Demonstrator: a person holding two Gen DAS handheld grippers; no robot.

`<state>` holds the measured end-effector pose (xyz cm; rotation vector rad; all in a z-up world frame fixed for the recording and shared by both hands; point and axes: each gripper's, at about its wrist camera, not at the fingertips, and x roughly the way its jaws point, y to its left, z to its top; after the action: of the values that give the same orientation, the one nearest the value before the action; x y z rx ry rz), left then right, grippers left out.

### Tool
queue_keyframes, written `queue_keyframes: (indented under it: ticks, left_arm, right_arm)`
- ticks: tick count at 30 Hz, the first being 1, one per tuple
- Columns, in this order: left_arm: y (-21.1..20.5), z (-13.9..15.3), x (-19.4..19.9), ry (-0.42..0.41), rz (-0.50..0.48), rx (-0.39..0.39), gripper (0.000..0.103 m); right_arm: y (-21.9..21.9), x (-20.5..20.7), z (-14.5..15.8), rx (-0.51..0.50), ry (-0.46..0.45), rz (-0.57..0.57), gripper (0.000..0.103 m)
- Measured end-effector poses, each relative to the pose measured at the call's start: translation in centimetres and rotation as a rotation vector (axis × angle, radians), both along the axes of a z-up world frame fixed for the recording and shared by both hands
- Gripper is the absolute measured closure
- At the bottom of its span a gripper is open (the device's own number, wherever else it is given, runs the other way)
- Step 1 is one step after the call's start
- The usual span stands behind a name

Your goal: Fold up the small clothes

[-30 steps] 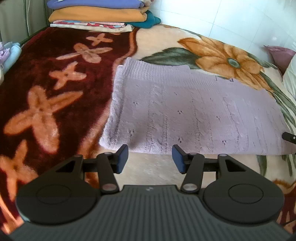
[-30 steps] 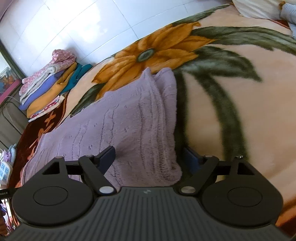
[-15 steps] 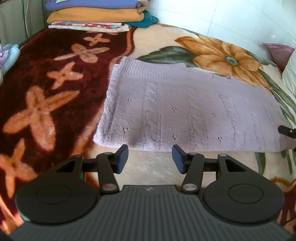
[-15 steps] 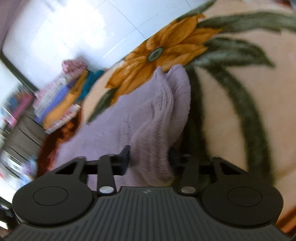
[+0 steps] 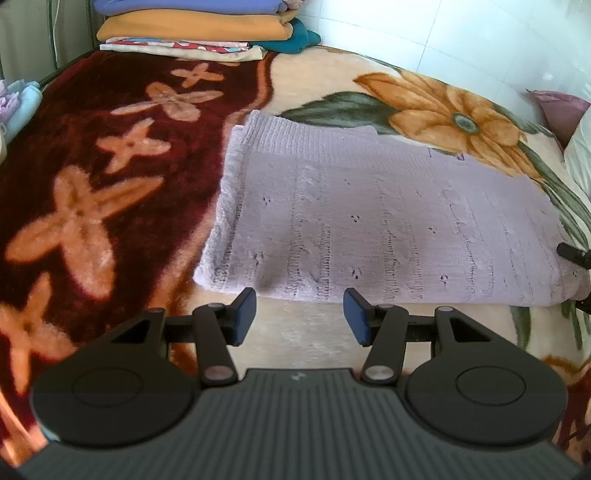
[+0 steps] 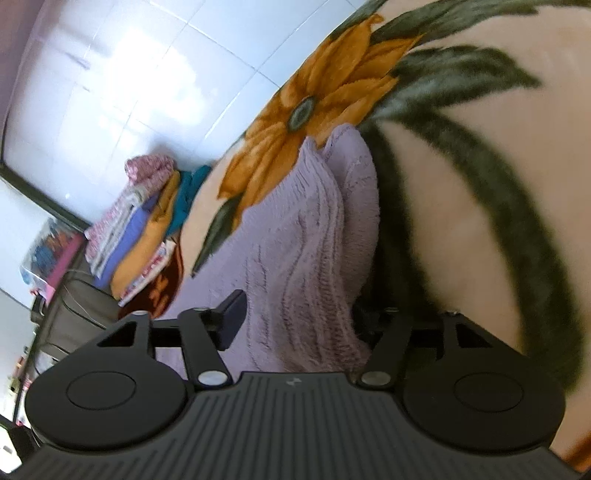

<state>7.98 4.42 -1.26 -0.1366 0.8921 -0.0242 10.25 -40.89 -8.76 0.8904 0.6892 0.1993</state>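
- Lilac knitted garment [image 5: 388, 218]: folded flat on the bed blanket [image 5: 92, 177], cable-ribbed. It lies just ahead of the left jaws; one end runs in between the right jaws.
- Left gripper [image 5: 299, 317]: jaws about half open, nothing between them. The near edge of the garment is just beyond the tips; bare cream blanket shows in the gap.
- Right gripper [image 6: 295, 325]: jaws opening, with the bunched, layered end of the garment [image 6: 314, 258] standing in the gap. The left pad [image 6: 232, 319] stands clear of the knit. The right pad is hidden behind the fabric, so contact on that side cannot be told.
- Blanket: plush, dark red with orange crosses to the left of the left jaws, cream with an orange flower [image 5: 458, 114] and green leaves ahead and to the right.
- Stack of folded textiles [image 5: 192, 26]: far ahead of the left jaws, at the bed's far end; blue, orange, teal and printed layers.
- Writing: a small emblem on each gripper body, not readable; no other labels legible.
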Motion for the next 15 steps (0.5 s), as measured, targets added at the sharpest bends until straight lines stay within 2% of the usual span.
queue_keyframes:
  ticks: [3,8,10,11,13,15]
  left_arm:
    - [0.3,-0.1,0.0,0.006,0.01,-0.001,0.048]
    - [0.6,-0.1,-0.1,0.01,0.019,0.001,0.048]
    - [0.6,-0.2,-0.1,0.012,0.018,0.001,0.049]
    - [0.6,-0.2,-0.1,0.013,0.017,0.002,0.049]
    - [0.7,-0.1,-0.1,0.013,0.017,0.001,0.049]
    - [0.7,-0.2,-0.2,0.012,0.015,-0.001,0.049]
  right_arm:
    - [-0.1,0.0,-0.1,0.008,-0.005,-0.007,0.034]
    - [-0.9,0.3,-0.7,0.085,-0.003,-0.056,0.035]
    - [-0.8,0.5,-0.6,0.065,0.004,-0.06,0.047]
    - [-0.5,0.6,-0.4,0.028,0.006,-0.055,0.063]
    - [-0.1,0.7,0.1,-0.042,0.003,-0.042,0.068]
    - [0.2,0.6,0.7,-0.069,-0.015,-0.032,0.07]
